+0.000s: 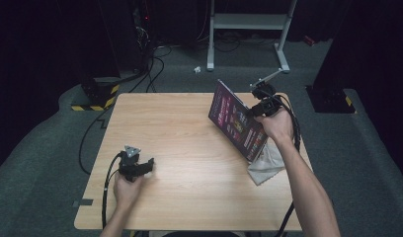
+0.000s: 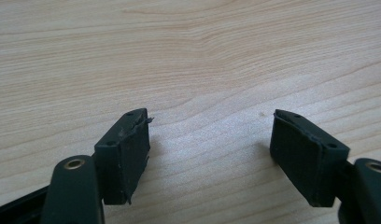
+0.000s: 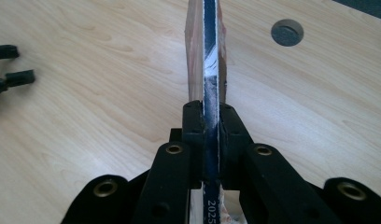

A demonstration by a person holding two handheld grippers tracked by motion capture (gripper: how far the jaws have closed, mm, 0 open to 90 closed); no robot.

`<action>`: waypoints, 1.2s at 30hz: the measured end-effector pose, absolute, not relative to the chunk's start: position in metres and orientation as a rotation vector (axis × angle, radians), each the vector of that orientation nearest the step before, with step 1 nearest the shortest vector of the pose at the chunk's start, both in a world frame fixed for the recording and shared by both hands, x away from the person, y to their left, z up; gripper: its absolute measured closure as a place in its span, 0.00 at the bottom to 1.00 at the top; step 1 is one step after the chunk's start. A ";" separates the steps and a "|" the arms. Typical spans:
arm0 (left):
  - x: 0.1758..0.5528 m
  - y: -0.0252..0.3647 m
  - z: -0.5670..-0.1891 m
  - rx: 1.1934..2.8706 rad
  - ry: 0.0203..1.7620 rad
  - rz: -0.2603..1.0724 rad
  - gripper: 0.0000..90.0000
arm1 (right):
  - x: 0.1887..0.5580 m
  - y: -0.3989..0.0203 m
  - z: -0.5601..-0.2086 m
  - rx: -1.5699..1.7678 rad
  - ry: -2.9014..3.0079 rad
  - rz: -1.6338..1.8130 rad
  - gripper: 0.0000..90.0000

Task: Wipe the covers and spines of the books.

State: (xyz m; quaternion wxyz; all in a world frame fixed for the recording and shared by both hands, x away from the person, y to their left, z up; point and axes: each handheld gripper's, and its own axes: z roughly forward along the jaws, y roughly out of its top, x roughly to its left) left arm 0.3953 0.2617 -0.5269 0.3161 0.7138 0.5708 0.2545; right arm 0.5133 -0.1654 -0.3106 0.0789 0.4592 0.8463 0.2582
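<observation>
The right gripper [image 1: 256, 102] is clamped on the top edge of a dark magazine [image 1: 237, 121], which stands tilted on the table [image 1: 180, 148], its lower edge resting on the wood. In the right gripper view the magazine's spine [image 3: 211, 70] runs straight up between the 2 jaws, pressed by both pads [image 3: 194, 126]. Relative to the magazine, a grey cloth [image 1: 266, 165] lies just at its near lower corner, partly under it, toward the table's right edge. The left gripper [image 1: 149, 164] rests low on the wood, well apart from the magazine, toward the near left of it. Its 2 jaws stand wide apart with only bare table between the pads [image 2: 125, 154].
</observation>
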 end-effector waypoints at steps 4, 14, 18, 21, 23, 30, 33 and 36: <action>0.395 0.262 -0.527 1.880 1.503 0.670 0.32 | 0.520 -0.166 -0.315 1.408 2.493 0.728 0.93; 0.395 0.262 -0.527 1.879 1.503 0.671 0.32 | 0.530 -0.159 -0.332 1.442 2.456 0.581 0.93; 0.395 0.262 -0.527 1.879 1.504 0.671 0.32 | 0.529 -0.150 -0.336 1.429 2.487 0.607 0.93; 0.395 0.261 -0.527 1.878 1.505 0.672 0.32 | 0.529 -0.147 -0.336 1.445 2.506 0.633 0.93; 0.395 0.261 -0.527 1.878 1.505 0.672 0.32 | 0.529 -0.147 -0.336 1.451 2.511 0.639 0.93; 0.395 0.261 -0.527 1.878 1.506 0.671 0.32 | 0.527 -0.133 -0.342 1.456 2.574 0.703 0.93; 0.395 0.261 -0.527 1.877 1.506 0.670 0.32 | 0.526 -0.127 -0.345 1.447 2.594 0.720 0.93; 0.396 0.261 -0.527 1.877 1.506 0.670 0.32 | 0.526 -0.124 -0.348 1.448 2.609 0.734 0.93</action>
